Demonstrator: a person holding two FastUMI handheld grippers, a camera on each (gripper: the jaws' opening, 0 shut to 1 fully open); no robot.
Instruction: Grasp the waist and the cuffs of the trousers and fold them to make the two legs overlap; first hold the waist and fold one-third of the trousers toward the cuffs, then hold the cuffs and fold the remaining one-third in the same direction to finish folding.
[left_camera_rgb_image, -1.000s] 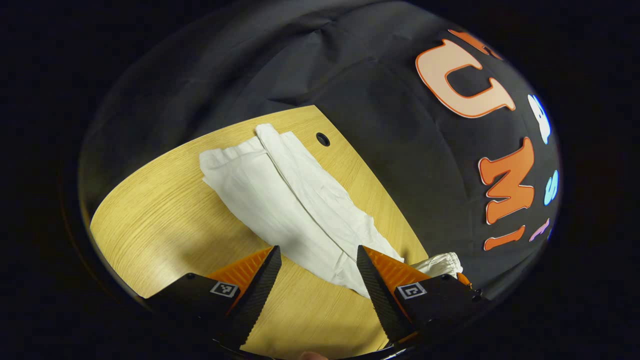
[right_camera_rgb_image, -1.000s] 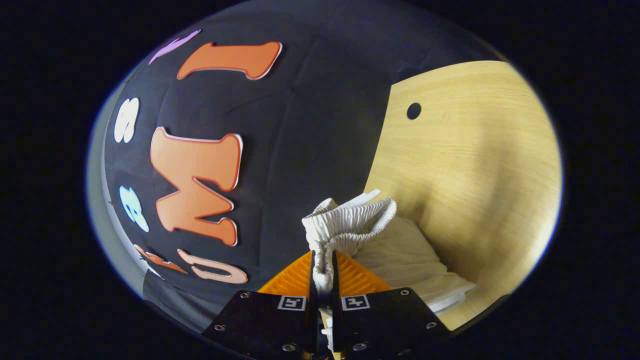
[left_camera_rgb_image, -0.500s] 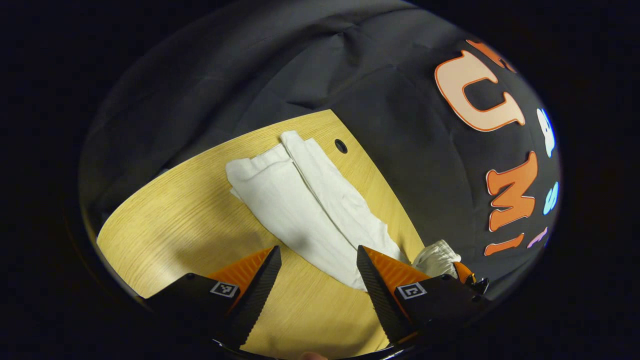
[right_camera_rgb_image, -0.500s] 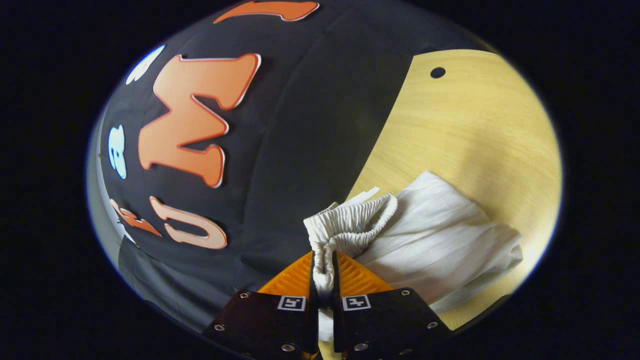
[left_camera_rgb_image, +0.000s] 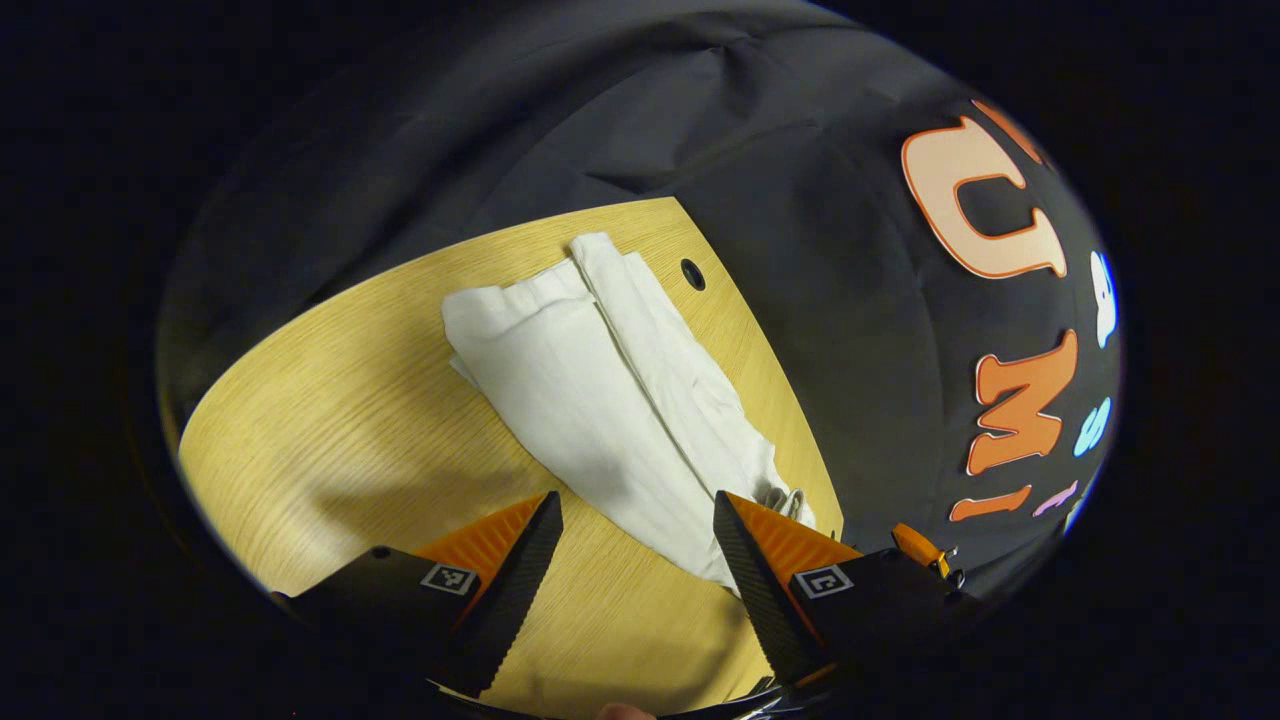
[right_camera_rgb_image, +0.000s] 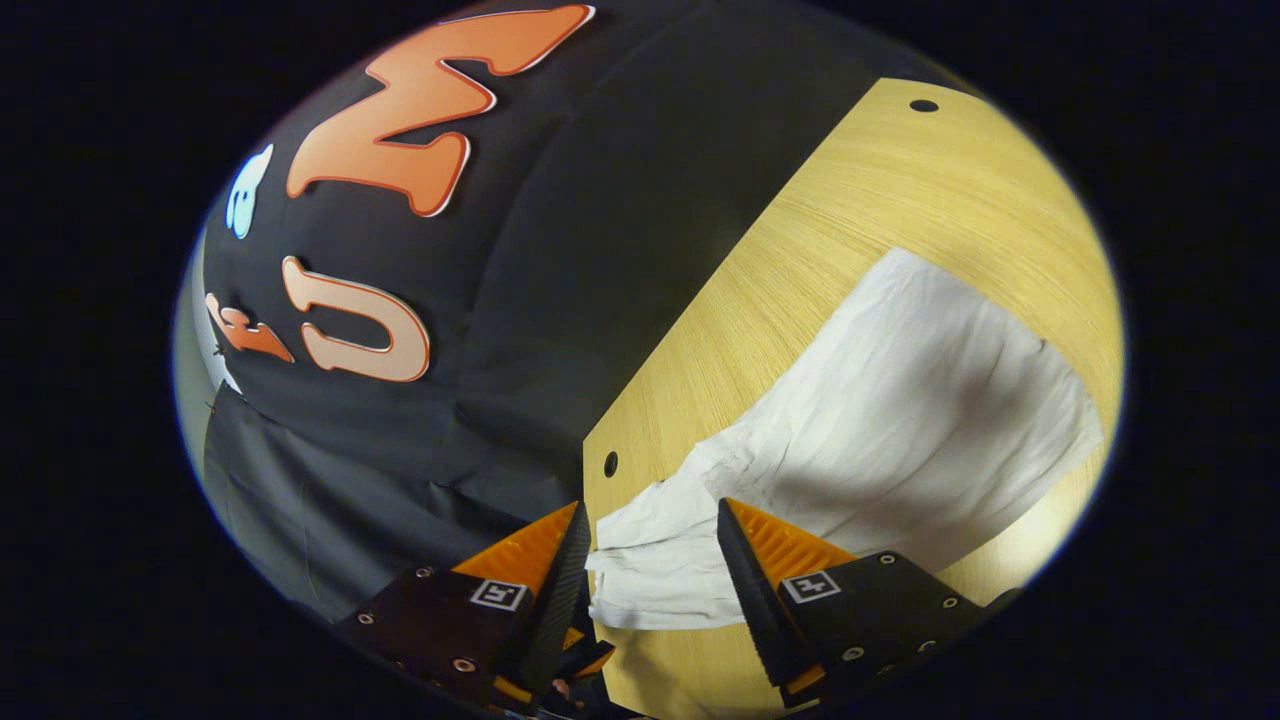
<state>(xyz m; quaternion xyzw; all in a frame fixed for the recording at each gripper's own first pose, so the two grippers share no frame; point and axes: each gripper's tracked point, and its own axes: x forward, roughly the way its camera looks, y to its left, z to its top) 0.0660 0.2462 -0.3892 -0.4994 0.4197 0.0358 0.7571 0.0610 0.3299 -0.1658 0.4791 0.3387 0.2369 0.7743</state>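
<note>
Trousers lie flat on the wooden counter, white and lightly creased — a long strip running diagonally from the far edge toward the near right corner. In the left gripper view the two legs lie side by side, overlapping along a seam, with the cuffs at the far end near a small round hole in the counter. The left gripper hangs above the near end of the cloth with its fingers spread wide, gripping nothing. In the right gripper view the right gripper is likewise spread apart — the cloth shows between its fingers, but neither presses on it. Another round hole sits close to the counter's corner, just beside the trousers' end.
</note>
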